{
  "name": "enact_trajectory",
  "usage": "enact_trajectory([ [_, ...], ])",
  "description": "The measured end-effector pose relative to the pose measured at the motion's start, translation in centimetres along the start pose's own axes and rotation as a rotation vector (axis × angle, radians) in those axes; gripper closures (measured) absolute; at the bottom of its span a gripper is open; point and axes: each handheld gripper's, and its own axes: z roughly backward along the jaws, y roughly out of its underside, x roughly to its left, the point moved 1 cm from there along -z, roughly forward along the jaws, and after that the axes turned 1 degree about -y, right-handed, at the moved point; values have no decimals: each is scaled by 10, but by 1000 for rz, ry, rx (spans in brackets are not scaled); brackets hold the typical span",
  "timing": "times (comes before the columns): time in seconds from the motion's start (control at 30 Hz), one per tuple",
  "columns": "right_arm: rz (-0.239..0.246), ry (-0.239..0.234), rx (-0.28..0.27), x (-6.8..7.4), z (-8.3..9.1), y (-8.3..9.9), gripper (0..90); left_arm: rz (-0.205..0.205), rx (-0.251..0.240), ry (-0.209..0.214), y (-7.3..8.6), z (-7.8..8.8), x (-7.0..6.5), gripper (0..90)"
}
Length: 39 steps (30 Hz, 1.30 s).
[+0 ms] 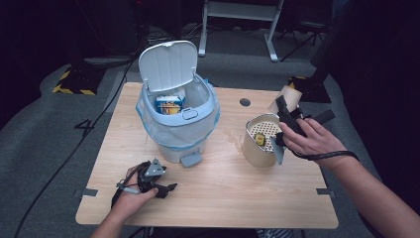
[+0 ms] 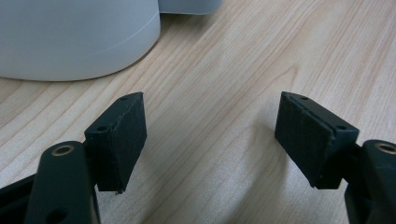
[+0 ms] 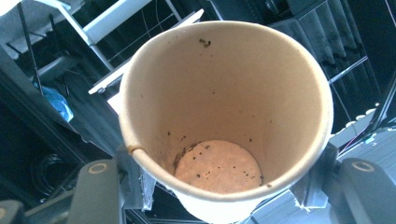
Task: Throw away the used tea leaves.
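Observation:
My right gripper (image 1: 288, 118) is shut on a brown paper cup (image 1: 284, 95), held tilted above the far rim of a beige canister (image 1: 256, 148). The right gripper view looks straight into the cup (image 3: 224, 93), whose bottom carries dark specks, with my right gripper (image 3: 226, 186) clamping its lower wall. A perforated strainer (image 1: 266, 130) sits inside the canister with a small dark and yellow item (image 1: 260, 140) on it. My left gripper (image 1: 167, 190) rests low at the table's front left, open and holding nothing. In its own view the left gripper (image 2: 210, 135) hangs just over bare wood.
A white pedal bin (image 1: 176, 126) with a blue liner stands mid-table, its lid (image 1: 167, 64) raised and a blue and yellow box (image 1: 170, 104) inside. Its base (image 2: 70, 37) lies just ahead of the left gripper. The pedal (image 1: 190, 158) faces the wooden table's (image 1: 223, 198) front.

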Motion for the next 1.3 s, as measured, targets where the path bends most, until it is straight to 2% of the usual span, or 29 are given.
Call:
enact_trajectory([
  [0.17, -32, -11, -11, 1, -1, 1, 366, 0, 0, 0, 0, 0, 0, 254],
  [0.2, -60, -20, -19, 2, -1, 3, 363, 0, 0, 0, 0, 0, 0, 254],
  [0.27, -169, -46, -47, 4, -1, 6, 356, 0, 0, 0, 0, 0, 0, 254],
  [0.3, -239, -73, -68, 4, -2, 9, 352, 0, 0, 0, 0, 0, 0, 254],
  [0.37, -421, -135, -120, 5, -4, 17, 348, 0, 0, 0, 0, 0, 0, 254],
  [0.43, -579, -181, -156, 8, -6, 25, 345, 0, 0, 0, 0, 0, 0, 254],
  [0.53, -851, -270, -232, 14, -11, 38, 342, -1, 0, -2, 0, 0, 0, 254],
  [0.57, -924, -290, -261, 16, -13, 44, 341, -2, 0, -1, 0, 0, 0, 254],
  [0.67, -1196, -378, -326, 26, -15, 56, 337, -18, 1, 15, 1, 1, 2, 254],
  [0.8, -1479, -463, -403, 41, -19, 69, 334, -30, 2, 23, 2, 2, 5, 254],
  [1.0, -1806, -568, -522, 65, -24, 83, 331, -29, 2, 23, 2, 2, 4, 254],
  [1.1, -1976, -638, -630, 76, -28, 88, 329, -27, 2, 23, 2, 2, 4, 255],
  [1.2, -2089, -701, -742, 85, -31, 91, 327, -28, 2, 22, 2, 2, 4, 254],
  [1.3, -2176, -751, -828, 91, -32, 94, 327, -28, 2, 22, 2, 2, 4, 254],
])
